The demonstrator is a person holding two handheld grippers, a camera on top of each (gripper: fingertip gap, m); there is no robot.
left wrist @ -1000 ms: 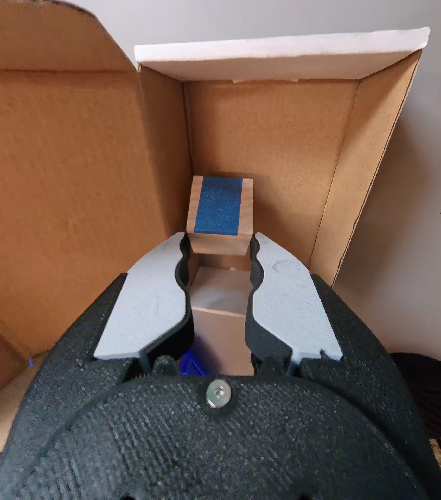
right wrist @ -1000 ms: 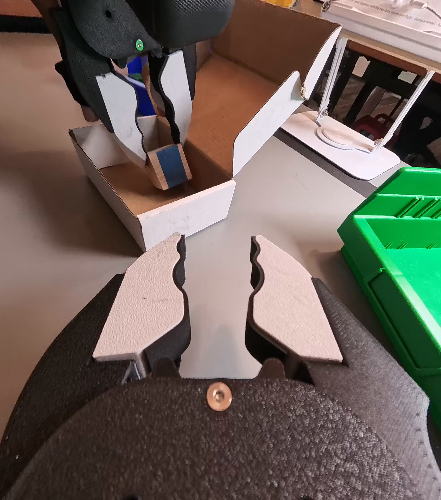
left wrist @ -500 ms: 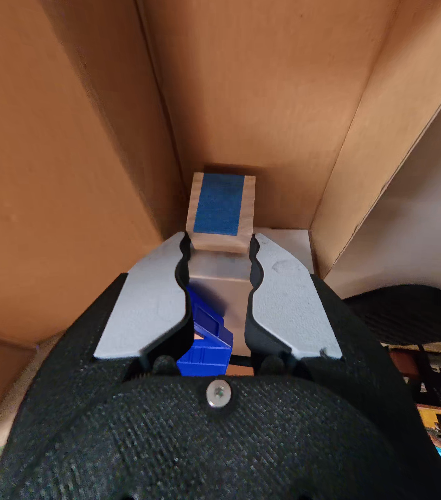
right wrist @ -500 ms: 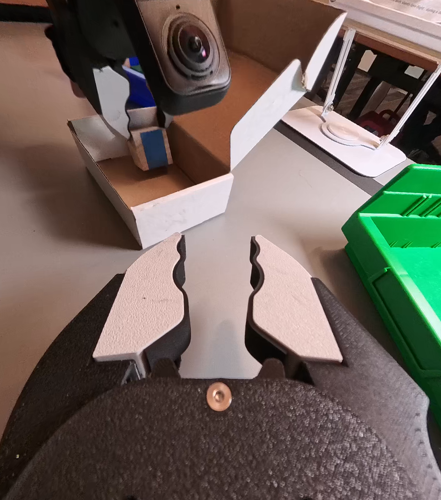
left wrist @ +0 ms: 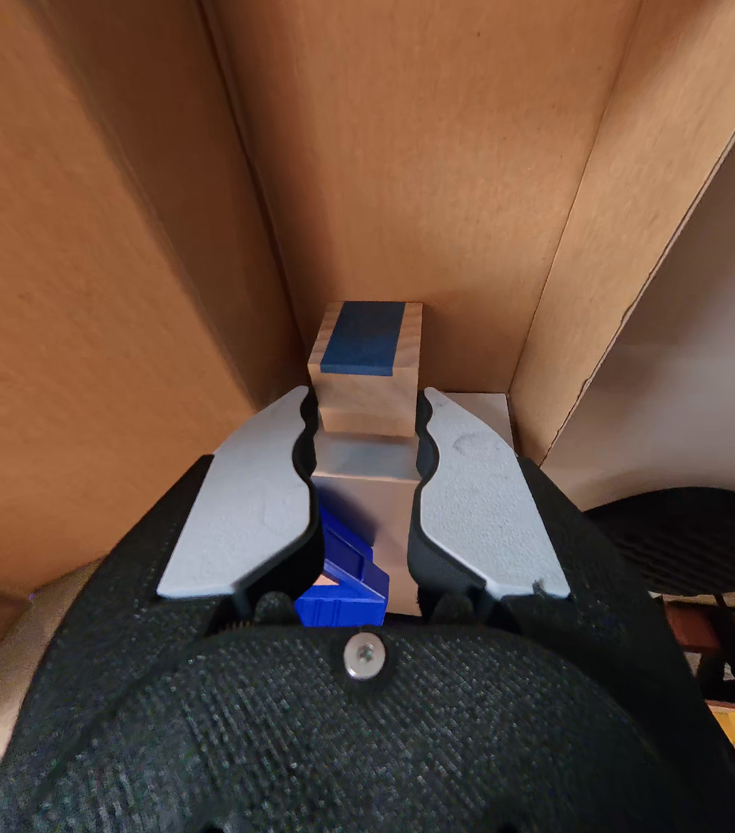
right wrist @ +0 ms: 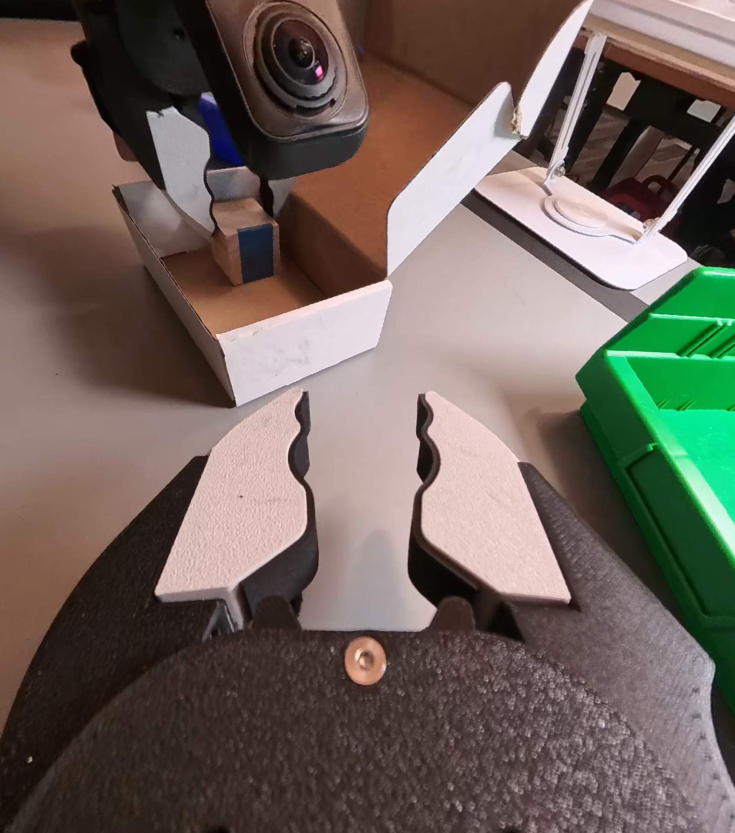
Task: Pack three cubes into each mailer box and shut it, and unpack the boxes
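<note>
While gripping the wooden cube (left wrist: 367, 356) by two opposite sides with the left hand-held gripper (left wrist: 365, 401), reaching from above into the open mailer box (left wrist: 86, 270). Fingertips pressed on the lower part of the cube, blue stripe turned up toward the camera. Cube sticking out just past the fingertips, deep in the corner between the brown inner walls, close to the box floor; cannot tell whether touching it. Behind the cube, in the gap between the fingers, a white box wall and a blue plastic piece (left wrist: 347, 586). To the right of this hand-held gripper, outside the box, a dark rounded object (left wrist: 694, 541).

Seen from the right wrist view: right hand-held gripper (right wrist: 363, 405) with fingers spread apart and nothing between them, low over the grey surface (right wrist: 63, 405). Ahead of it and a little to its left, just past the fingertips, the mailer box (right wrist: 302, 338), white outside and brown inside, lid raised at the far side. Above the box, the left hand-held gripper (right wrist: 239, 212) with its camera (right wrist: 298, 67) facing back, pointing down inside, cube (right wrist: 248, 252) held at the tips and slightly tilted. To the right of the right hand-held gripper, near but apart, a green bin (right wrist: 694, 428). Farther ahead on the right, a white stand (right wrist: 581, 225) with thin legs.
</note>
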